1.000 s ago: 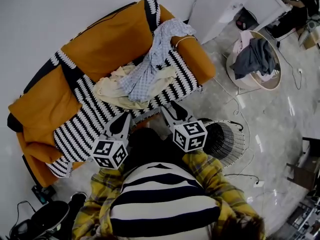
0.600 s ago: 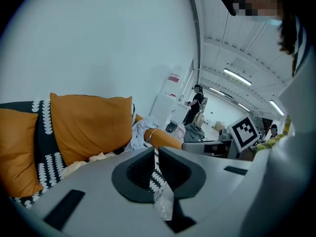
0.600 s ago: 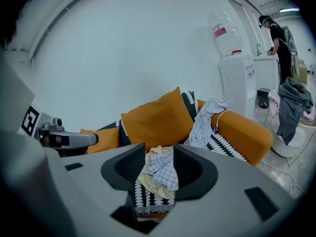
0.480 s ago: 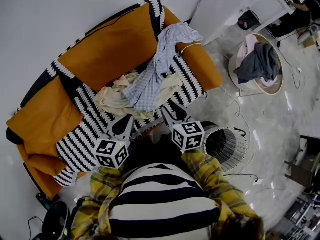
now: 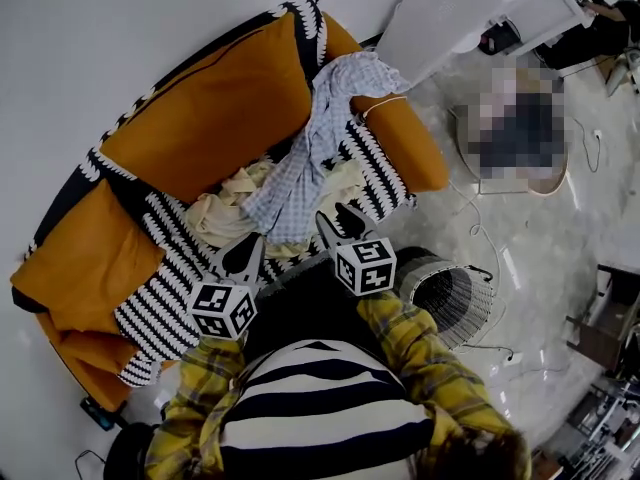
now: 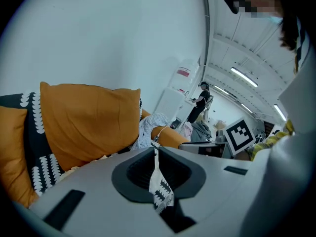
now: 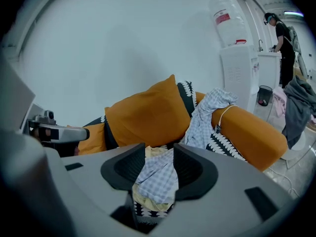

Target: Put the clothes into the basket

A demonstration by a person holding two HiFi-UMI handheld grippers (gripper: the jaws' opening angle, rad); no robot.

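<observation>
Compared with a second before, both grippers had come forward and lower toward the orange sofa, so their tips now lay over the front of the seat instead of short of it. The jaw openings looked unchanged.

The left gripper had its jaws drawn together at the tips with nothing pinched. Only a sliver of the black-and-white patterned throw showed through the slit behind them. The right gripper had its jaws spread apart. The blue-and-white checked shirt showed beyond that gap, and the pads were not pressing on it.

There were two garments on the sofa. The checked shirt was draped from the right armrest down across the seat, and a crumpled cream garment lay partly under it. Both lay on the throw, well apart from the one round black wire basket. That basket stood on the floor by the sofa's front right corner, just right of the right gripper, with no clothes seen in it.

The sofa had two orange back cushions. Each of the two grippers carried one marker cube. One person in dark clothes stood far off at a counter.
</observation>
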